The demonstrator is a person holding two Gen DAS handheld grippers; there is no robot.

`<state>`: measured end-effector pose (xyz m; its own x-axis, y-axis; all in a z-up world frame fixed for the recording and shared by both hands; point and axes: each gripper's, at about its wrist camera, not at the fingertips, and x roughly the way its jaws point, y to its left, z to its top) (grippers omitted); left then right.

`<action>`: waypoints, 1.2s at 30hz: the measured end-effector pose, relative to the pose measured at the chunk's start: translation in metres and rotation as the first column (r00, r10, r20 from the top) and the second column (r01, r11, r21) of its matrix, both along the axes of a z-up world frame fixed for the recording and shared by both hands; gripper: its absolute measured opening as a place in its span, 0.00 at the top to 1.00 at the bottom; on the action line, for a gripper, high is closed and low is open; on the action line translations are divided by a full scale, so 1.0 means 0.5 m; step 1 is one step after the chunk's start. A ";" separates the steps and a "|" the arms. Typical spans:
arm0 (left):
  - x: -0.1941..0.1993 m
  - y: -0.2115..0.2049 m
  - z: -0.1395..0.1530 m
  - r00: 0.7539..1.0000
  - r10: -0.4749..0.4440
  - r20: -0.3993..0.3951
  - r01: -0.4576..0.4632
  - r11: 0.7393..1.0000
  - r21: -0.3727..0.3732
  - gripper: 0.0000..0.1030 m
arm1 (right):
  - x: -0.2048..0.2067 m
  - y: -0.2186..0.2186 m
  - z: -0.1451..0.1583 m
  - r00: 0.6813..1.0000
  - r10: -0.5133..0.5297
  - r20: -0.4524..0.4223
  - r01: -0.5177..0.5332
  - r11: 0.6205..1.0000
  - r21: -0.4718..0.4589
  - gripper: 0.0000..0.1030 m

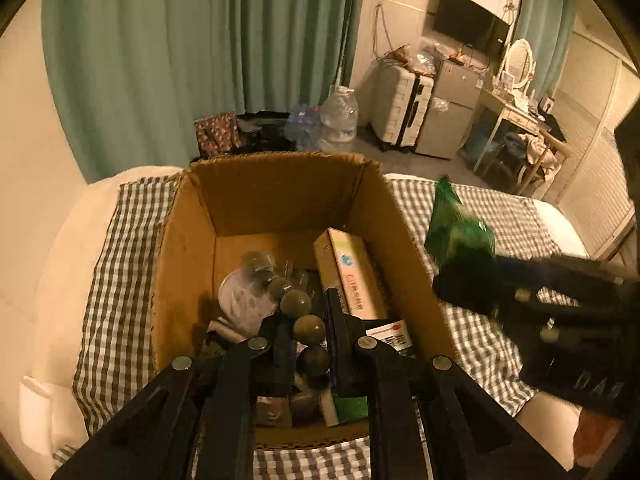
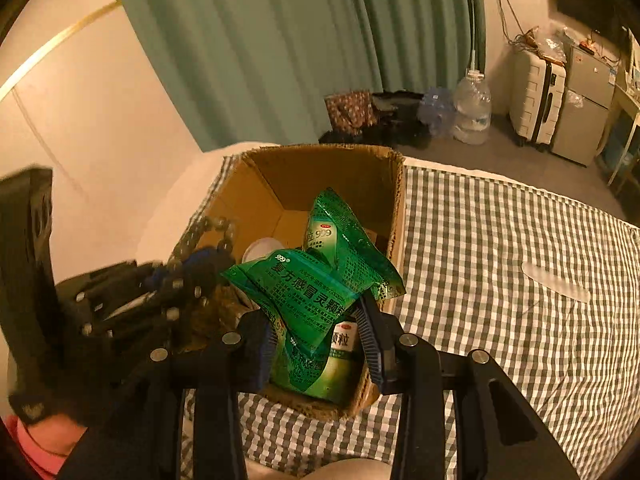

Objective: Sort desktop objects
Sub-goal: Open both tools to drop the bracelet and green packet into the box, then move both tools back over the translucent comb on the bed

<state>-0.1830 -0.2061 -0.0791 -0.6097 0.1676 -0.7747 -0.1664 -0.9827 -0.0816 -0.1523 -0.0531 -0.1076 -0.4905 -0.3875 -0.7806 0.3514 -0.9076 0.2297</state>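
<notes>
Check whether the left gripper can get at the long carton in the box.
Probably not yet. The long carton lies exposed in the open box just ahead of the left gripper, but its jaws are full of beads; those must drop first.

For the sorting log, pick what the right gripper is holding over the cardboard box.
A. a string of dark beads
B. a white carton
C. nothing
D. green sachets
D: in the right wrist view the right gripper has its pads closed on the green sachets above the cardboard box; the bead string hangs at the left gripper instead.
</notes>
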 end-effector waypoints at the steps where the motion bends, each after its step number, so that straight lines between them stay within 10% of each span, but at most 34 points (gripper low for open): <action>1: 0.001 -0.003 -0.002 1.000 0.000 0.007 0.000 1.000 -0.005 0.72 | -0.003 -0.005 0.004 1.000 -0.006 -0.010 0.006 1.000 0.007 0.61; 4: 0.006 -0.008 -0.004 0.999 0.030 0.018 -0.028 0.997 -0.067 0.20 | 0.008 -0.017 0.025 0.996 -0.042 -0.077 0.043 0.999 0.001 0.37; 17: 0.066 0.021 0.011 0.997 0.071 0.031 -0.070 0.997 -0.036 0.11 | 0.058 0.083 0.067 0.975 -0.160 -0.152 0.158 0.987 -0.023 0.26; 29: 0.130 0.266 0.070 0.992 -0.110 -0.062 0.107 0.993 -0.052 0.00 | 0.117 0.308 0.099 0.926 -0.329 -0.186 0.342 0.939 0.038 0.16; 36: 0.112 0.435 0.012 0.974 -0.219 -0.051 0.218 0.976 -0.019 0.00 | 0.150 0.487 0.045 0.865 -0.487 -0.120 0.488 0.873 -0.021 0.16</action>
<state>-0.1270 0.0113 -0.0732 -0.5993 0.2909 -0.7458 -0.3809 -0.9230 -0.0539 -0.0775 0.1906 -0.0852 -0.7034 -0.0677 -0.7076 -0.1123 -0.9723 0.2048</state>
